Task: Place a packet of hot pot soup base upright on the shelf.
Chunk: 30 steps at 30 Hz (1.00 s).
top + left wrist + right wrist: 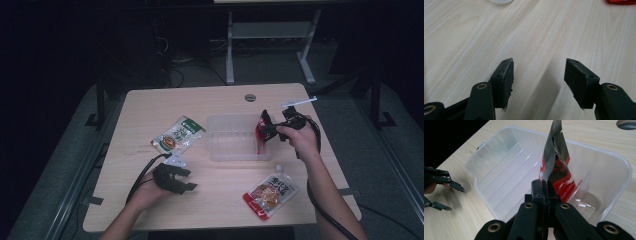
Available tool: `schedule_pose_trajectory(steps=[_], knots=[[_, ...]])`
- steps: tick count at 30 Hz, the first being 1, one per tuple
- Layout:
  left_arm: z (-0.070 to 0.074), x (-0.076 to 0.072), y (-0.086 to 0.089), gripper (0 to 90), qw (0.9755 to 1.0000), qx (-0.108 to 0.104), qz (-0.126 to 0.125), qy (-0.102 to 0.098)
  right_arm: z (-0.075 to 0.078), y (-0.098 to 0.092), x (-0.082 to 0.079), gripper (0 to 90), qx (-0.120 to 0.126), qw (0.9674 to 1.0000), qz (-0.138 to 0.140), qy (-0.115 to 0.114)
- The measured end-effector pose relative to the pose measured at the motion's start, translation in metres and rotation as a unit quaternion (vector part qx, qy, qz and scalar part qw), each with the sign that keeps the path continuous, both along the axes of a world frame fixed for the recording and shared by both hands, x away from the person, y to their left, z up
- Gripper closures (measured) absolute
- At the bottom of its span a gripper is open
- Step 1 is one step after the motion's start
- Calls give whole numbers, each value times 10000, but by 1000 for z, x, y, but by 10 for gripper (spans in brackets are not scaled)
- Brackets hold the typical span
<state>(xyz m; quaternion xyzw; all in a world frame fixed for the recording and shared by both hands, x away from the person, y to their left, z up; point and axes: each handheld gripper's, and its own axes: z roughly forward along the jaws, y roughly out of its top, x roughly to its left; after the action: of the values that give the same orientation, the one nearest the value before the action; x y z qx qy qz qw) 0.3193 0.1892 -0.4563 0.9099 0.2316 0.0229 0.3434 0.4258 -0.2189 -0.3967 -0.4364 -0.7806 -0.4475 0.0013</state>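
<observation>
The left tool [175, 177] is rested near the table's [150, 107] front edge, jaws spread and empty, keeping clear. A red-and-orange foil sachet [270, 194] lies near right. Farther off, the red-and-black foil packet [555, 167] is pinched by the tightly closed right tool [545, 191], hung over the clear plastic bin [499, 182], apparently for lowering inside.

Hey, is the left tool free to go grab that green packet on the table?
Probably yes. The left tool is open and empty, and the green packet lies flat on the bare table just beyond it, beside the clear bin, with nothing between them.
</observation>
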Motion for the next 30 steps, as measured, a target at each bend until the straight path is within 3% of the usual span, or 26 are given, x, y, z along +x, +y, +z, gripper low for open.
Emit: schedule_pose_trajectory(steps=[8,10,17,30], knots=[[0,0,0,402,10000,-6,19,-11,-3,1,4,885,3,10000,-60,24],[1,0,1,402,10000,-25,25,-18,-1,2,3,806,-101,9999,-119,-47],[1,0,1,402,10000,18,-7,-27,6,4,-3,674,-180,9997,-70,-141],[2,0,2,402,10000,18,6,-12,26,-4,-20,564,-238,9992,-82,-319]])
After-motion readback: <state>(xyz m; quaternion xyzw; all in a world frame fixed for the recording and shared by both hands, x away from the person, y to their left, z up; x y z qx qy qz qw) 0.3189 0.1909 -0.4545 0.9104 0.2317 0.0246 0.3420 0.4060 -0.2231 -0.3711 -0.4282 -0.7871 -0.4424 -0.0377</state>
